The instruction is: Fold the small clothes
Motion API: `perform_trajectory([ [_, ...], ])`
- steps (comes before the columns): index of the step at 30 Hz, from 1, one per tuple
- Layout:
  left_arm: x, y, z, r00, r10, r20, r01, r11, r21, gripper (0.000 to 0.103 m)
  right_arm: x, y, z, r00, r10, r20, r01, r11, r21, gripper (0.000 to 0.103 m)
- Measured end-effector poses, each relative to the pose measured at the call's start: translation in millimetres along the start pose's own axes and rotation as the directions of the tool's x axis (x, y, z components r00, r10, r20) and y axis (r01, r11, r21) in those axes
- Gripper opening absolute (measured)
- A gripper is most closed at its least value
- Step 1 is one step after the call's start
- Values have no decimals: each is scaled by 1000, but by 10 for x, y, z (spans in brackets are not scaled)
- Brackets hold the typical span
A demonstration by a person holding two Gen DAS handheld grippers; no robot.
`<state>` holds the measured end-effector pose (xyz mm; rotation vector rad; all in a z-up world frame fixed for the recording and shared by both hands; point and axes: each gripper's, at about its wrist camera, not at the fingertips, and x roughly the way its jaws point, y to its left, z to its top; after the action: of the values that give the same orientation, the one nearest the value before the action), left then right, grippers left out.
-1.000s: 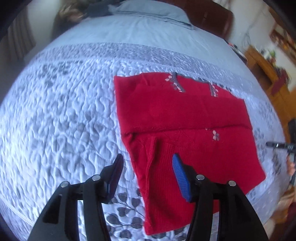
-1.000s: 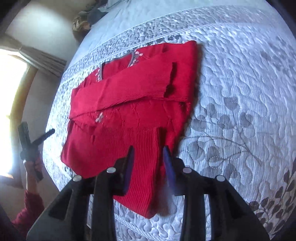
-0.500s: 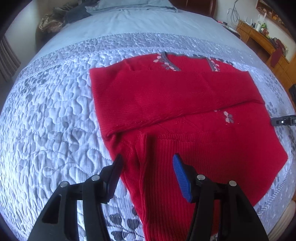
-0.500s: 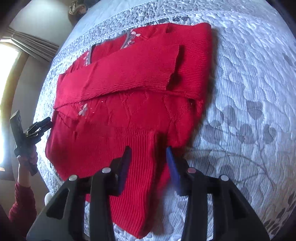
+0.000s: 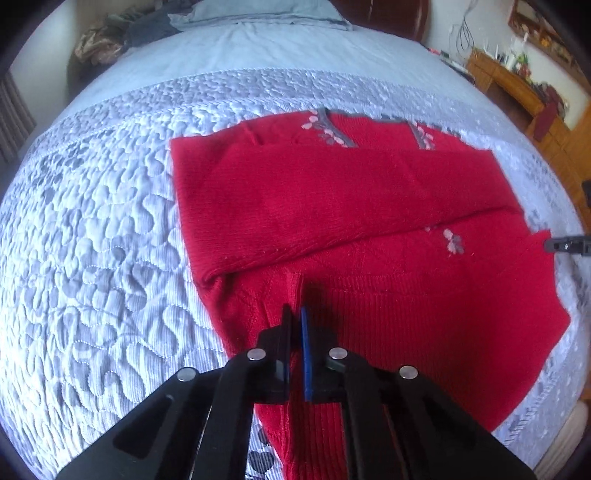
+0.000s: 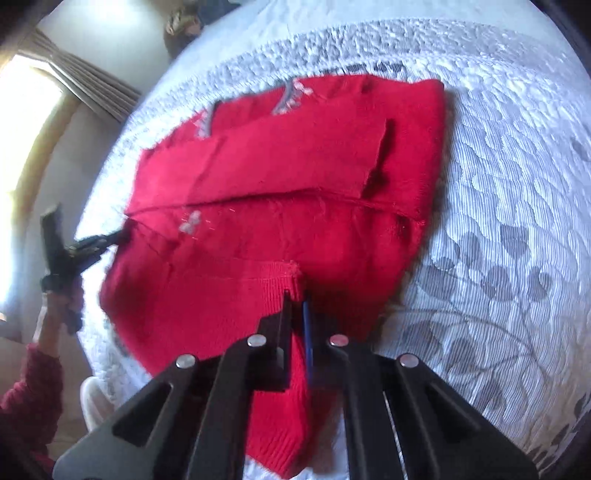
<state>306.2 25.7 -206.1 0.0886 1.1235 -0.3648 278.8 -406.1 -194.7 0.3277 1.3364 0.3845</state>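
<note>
A red knit sweater [image 5: 369, 206] with grey neck trim and small flower marks lies flat on the quilted bed, both sleeves folded across its body. My left gripper [image 5: 295, 314] is shut on a pinched ridge of the ribbed hem at the sweater's left near corner. In the right wrist view the sweater [image 6: 295, 177] fills the middle. My right gripper [image 6: 297, 301] is shut on a fold of the ribbed hem at the sweater's right near corner. The left gripper [image 6: 88, 245] shows at that view's left edge, and the right gripper's tip [image 5: 567, 244] at the left view's right edge.
The pale blue-grey quilt [image 5: 92, 258] with leaf stitching covers the bed around the sweater. A pillow [image 5: 258, 13] and a heap of clothes [image 5: 107, 37] lie at the bed's head. Wooden furniture [image 5: 517, 85] stands at the right. A curtained window [image 6: 55, 96] is at the left.
Both grippers have moved forward and down onto the sweater's hem and closed from open, each pinching a fold of the ribbed fabric.
</note>
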Motion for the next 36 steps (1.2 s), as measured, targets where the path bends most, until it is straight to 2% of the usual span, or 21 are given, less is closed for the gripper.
perform_trajectory([
  [4,-160,13,-31,998,-42,39,43,999,-31,4,-138,48,-22,999,12,30,-12,1000,-9,4],
  [11,-547,24,138,988,-47,145,58,996,-71,4,-479,150,111,994,33,106,-31,999,-18,3],
  [16,-708,82,583,976,-2,218,24,995,-98,4,-686,127,463,988,2,156,-1,1000,-6,3],
  [22,-564,188,1266,962,59,267,-23,990,-136,4,-664,10,1215,983,-75,166,69,997,44,3],
  [25,-312,255,1614,963,99,249,-63,987,-149,4,-486,-69,1584,980,-129,152,121,991,63,3],
  [28,-28,320,1780,969,127,211,-92,982,-167,4,-220,-215,1833,978,-172,120,161,982,98,3],
  [32,518,342,1776,977,181,116,-164,976,-146,4,275,-417,1976,970,-239,48,230,963,141,3],
  [36,986,322,1646,973,229,35,-224,968,-112,4,644,-580,1935,954,-299,-12,297,942,155,4],
])
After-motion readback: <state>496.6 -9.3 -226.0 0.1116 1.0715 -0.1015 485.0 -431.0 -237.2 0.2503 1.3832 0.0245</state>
